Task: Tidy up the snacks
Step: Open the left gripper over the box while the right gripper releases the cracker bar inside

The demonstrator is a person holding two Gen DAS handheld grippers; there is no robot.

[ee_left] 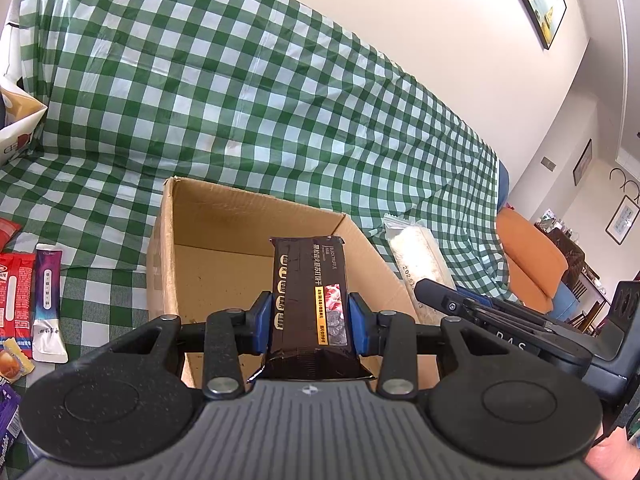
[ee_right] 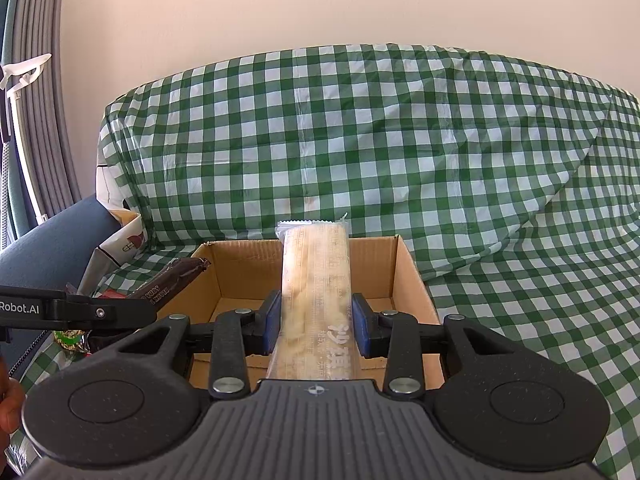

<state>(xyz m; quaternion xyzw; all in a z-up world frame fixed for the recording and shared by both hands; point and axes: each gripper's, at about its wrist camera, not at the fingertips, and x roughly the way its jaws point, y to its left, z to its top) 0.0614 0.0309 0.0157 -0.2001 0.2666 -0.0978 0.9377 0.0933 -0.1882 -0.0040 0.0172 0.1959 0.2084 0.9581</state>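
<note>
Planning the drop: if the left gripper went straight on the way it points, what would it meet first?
Probably the cardboard box: the left gripper, shut on the dark snack pack, points down into its open top, likely toward the far wall, though depth is unclear.

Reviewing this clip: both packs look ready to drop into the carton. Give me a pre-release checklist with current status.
1. Left hand-held gripper clamps the black cracker pack: ok.
2. Right hand-held gripper clamps the clear rice-snack pack: ok.
3. Cardboard box open at the top: ok.
4. Both packs over the opening: ok.
5. Box floor clear: cannot tell, partly hidden.
6. Grippers apart from each other: ok.
</note>
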